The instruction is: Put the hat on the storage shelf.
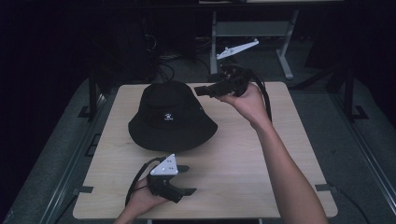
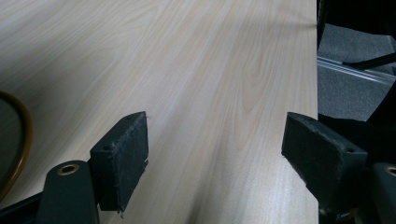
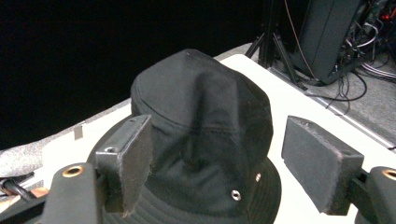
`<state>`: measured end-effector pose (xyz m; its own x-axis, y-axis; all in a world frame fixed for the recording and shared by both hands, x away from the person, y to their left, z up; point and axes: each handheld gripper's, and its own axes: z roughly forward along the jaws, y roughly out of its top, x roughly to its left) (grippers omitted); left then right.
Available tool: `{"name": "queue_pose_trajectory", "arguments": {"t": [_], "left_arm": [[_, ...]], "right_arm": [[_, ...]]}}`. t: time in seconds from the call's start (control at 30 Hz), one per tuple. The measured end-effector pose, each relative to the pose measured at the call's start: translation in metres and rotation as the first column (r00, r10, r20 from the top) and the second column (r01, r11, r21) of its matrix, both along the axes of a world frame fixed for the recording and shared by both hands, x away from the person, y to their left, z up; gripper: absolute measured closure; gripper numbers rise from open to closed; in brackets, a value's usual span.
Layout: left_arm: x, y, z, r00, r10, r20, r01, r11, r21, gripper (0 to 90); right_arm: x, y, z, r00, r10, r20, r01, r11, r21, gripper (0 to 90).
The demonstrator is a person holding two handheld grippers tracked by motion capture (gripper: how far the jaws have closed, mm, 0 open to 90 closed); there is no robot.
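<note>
Fingers (image 3: 123, 163) wide (R), hat (image 1: 172, 116) crown-up.

Pale wooden worktop (image 1: 243, 154), one black bucket hat (image 1: 172, 116) on it.

And here's the worktop, a light wood-grain slab with rounded corners filling the middle of the high view, dark floor all around it. The bucket hat sits brim-down in its upper left part, a small white emblem on the crown's front. In the right gripper view the hat (image 3: 205, 140) shows a dented crown and two metal eyelets.
</note>
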<state>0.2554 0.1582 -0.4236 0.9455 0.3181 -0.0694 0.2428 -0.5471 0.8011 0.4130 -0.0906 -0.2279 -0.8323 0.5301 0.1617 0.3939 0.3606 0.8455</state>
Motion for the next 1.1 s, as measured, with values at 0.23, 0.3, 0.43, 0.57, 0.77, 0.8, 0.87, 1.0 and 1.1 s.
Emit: {"name": "queue_pose_trajectory", "arguments": {"t": [0.23, 0.3, 0.43, 0.57, 0.77, 0.8, 0.87, 1.0, 1.1], "left_arm": [[0.0, 0.001, 0.0, 0.9999, 0.008, -0.007, -0.008, 1.0, -0.003, 22.0], [0.0, 0.0, -0.001, 1.0, 0.006, 0.001, -0.006, 1.0, -0.003, 22.0], [0.0, 0.0, -0.002, 1.0, 0.005, -0.002, -0.005, 1.0, 0.001, 22.0], [0.0, 0.0, -0.002, 0.9999, 0.01, -0.004, -0.01, 0.9999, -0.01, 22.0], [0.0, 0.001, -0.003, 1.0, 0.007, -0.006, -0.007, 0.9999, -0.007, 21.9], [0.0, 0.001, -0.003, 1.0, 0.007, -0.006, -0.007, 0.9999, -0.007, 21.7], [0.0, 0.002, -0.003, 1.0, 0.004, -0.002, -0.004, 1.0, -0.004, 21.7], [0.001, 0.003, -0.003, 0.9999, 0.01, -0.009, -0.01, 0.9999, -0.007, 21.7], [0.001, 0.003, -0.003, 0.9999, 0.012, -0.01, -0.012, 0.9999, -0.006, 21.7]], "right_arm": [[-0.007, -0.016, -0.005, 0.9999, -0.015, 0.001, 0.015, 0.9998, 0.013, 23.0], [-0.01, -0.024, -0.01, 0.9997, -0.024, -0.008, 0.025, 0.9996, 0.012, 22.4], [-0.013, -0.031, -0.017, 0.9993, -0.029, -0.025, 0.029, 0.9995, 0.01, 22.4], [-0.018, -0.041, -0.025, 0.9983, -0.041, -0.042, 0.042, 0.9991, 0.012, 21.9], [-0.025, -0.056, -0.034, 0.997, -0.069, -0.036, 0.07, 0.9974, 0.017, 21.2], [-0.025, -0.056, -0.034, 0.997, -0.069, -0.036, 0.07, 0.9974, 0.017, 21.2], [-0.029, -0.062, -0.038, 0.9964, -0.074, -0.04, 0.075, 0.9971, 0.016, 21.2], [-0.035, -0.069, -0.043, 0.996, -0.079, -0.043, 0.079, 0.9967, 0.017, 21.1], [-0.038, -0.072, -0.044, 0.9952, -0.083, -0.051, 0.084, 0.9963, 0.016, 21.0]]}}
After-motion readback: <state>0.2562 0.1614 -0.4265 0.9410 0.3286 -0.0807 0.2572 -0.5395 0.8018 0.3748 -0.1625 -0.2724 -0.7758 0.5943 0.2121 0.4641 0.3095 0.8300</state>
